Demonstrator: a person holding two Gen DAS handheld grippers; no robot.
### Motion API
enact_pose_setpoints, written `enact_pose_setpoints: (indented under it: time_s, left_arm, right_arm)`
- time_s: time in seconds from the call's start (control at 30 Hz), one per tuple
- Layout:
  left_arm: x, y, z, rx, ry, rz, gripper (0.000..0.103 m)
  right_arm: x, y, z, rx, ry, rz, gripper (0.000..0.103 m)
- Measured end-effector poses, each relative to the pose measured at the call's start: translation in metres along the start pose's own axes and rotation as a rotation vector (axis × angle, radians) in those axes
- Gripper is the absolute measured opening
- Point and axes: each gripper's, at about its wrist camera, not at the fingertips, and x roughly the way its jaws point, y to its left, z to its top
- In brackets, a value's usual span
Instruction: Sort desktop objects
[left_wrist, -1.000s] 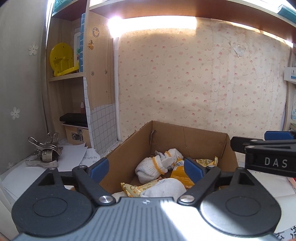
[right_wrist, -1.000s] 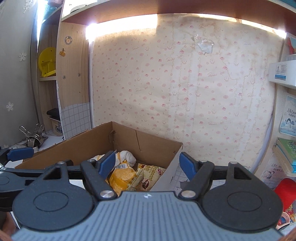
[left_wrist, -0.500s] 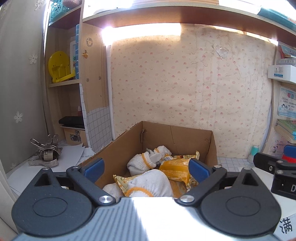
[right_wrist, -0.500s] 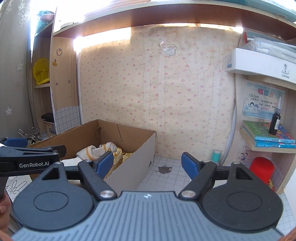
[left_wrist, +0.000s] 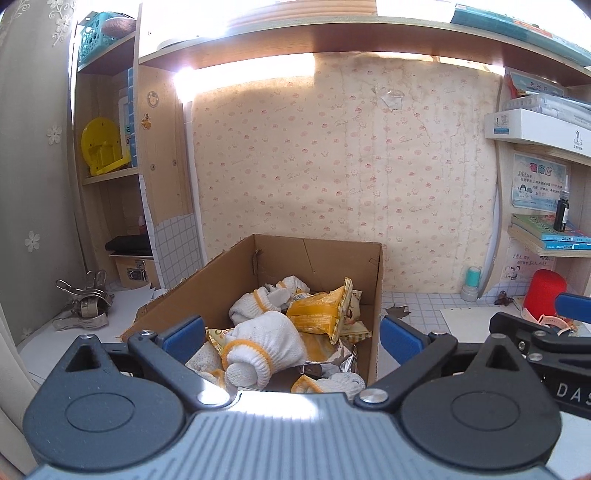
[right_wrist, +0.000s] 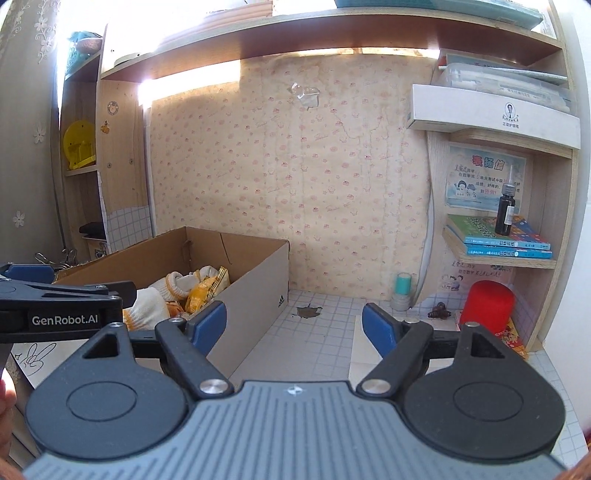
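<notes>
Both grippers are between picks, by judgement: neither holds anything. The left gripper (left_wrist: 290, 334), at lower centre of the left wrist view, has its blue-padded jaws spread wide and empty. It faces the open brown cardboard box (left_wrist: 371, 295) in the middle of that frame, which holds white knitted gloves with yellow cuffs (left_wrist: 266, 345) and yellow foil snack packets (left_wrist: 319, 314); the nearest glove lies between the jaws in the picture, beyond the fingertips and not touched. The right gripper (right_wrist: 293, 325), at lower centre of the right wrist view, is likewise wide and empty, aimed at the bare white grid-patterned desk surface (right_wrist: 317, 332) right of the box. Loose items lie well apart from it at right of frame: a red cylindrical container (right_wrist: 487, 304) under the lower shelf and a teal-capped grey stamp (right_wrist: 402, 291) against the wall. The next move probably calls for advancing the right gripper to one of these, closing on it, and carrying it to the box.
</notes>
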Motion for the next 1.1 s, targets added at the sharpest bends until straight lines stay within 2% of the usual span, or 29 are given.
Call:
enact_pose_setpoints:
  time_s: [1.1]
  left_arm:
    - [0.007, -0.006, -0.002, 0.007, 0.025, -0.052, 0.103]
  right_arm:
    - [0.004, -0.009, -0.008, 0.008, 0.024, -0.024, 0.079]
